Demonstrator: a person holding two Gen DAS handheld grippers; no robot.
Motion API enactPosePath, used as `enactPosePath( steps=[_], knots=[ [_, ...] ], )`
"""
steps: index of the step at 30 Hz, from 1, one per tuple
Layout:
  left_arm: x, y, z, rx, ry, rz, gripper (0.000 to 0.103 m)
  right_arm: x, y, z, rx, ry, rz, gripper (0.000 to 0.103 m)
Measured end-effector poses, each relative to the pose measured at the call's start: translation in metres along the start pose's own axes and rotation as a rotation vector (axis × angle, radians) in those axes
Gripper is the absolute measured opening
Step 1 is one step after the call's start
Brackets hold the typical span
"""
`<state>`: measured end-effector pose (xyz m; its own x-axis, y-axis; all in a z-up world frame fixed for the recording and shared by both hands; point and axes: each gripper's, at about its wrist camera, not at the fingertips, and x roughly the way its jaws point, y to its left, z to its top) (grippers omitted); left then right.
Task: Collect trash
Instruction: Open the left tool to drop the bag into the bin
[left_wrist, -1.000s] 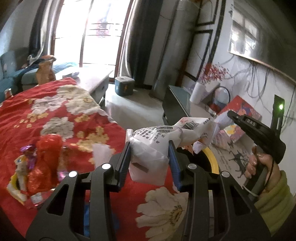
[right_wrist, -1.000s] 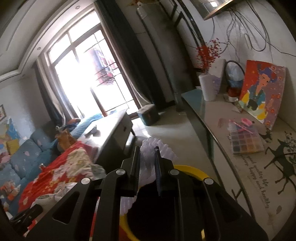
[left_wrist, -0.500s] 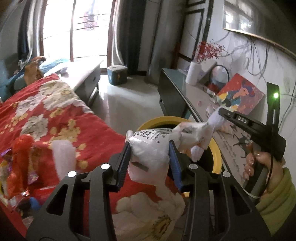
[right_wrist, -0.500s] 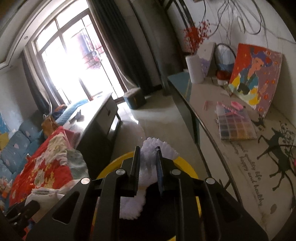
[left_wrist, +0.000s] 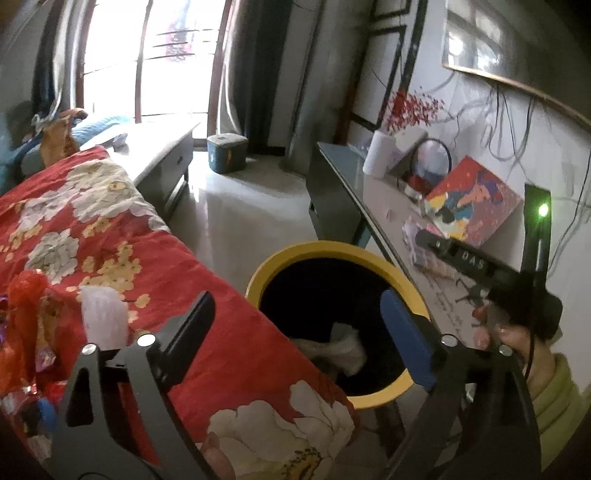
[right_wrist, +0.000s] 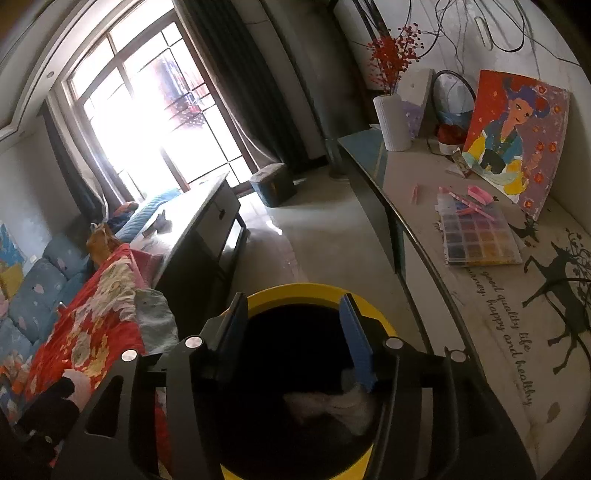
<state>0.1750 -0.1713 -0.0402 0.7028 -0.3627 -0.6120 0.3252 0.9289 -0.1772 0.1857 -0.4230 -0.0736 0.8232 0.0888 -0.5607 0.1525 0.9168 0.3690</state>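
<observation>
The yellow-rimmed black bin (left_wrist: 332, 247) stands between the red floral cloth (left_wrist: 110, 236) and the sideboard. My left gripper (left_wrist: 295, 306) hangs over its mouth, jaws opening and wide apart, with nothing between them. A white crumpled bag (left_wrist: 343, 349) lies down inside the bin. My right gripper (right_wrist: 291, 301) is also above the bin (right_wrist: 295, 290), jaws opening, nothing between the pads. Pale trash (right_wrist: 332, 406) lies below it in the dark. More trash sits on the cloth: a red wrapper (left_wrist: 26, 295) and a white pleated paper (left_wrist: 103, 317).
A sideboard (right_wrist: 491, 295) runs along the right with a painting (right_wrist: 517, 136), a bead box (right_wrist: 476, 236) and a white vase (right_wrist: 393, 122). A low cabinet (right_wrist: 207, 221) and a blue box (right_wrist: 273, 184) stand on the floor beyond. A hand (left_wrist: 517, 339) holds the right gripper's handle.
Both grippers came over the bin and opened. The white bag left the left jaws and the pleated white paper left the right jaws; both now lie in the bin.
</observation>
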Motion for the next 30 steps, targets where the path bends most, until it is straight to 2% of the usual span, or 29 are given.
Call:
enactPosePath(
  steps=[9,15,30],
  knots=[
    [-0.027,0.019,0.003,-0.055,-0.069,0.034,0.092,-0.017,0.035,-0.001,-0.057,-0.027,0.057,0.06],
    [-0.044,0.036,0.002,-0.087,-0.102,0.064,0.092,-0.028,0.063,-0.003,-0.107,-0.035,0.115,0.067],
    [-0.086,0.088,-0.007,-0.173,-0.168,0.172,0.092,-0.05,0.131,-0.022,-0.216,-0.003,0.255,0.073]
  ],
)
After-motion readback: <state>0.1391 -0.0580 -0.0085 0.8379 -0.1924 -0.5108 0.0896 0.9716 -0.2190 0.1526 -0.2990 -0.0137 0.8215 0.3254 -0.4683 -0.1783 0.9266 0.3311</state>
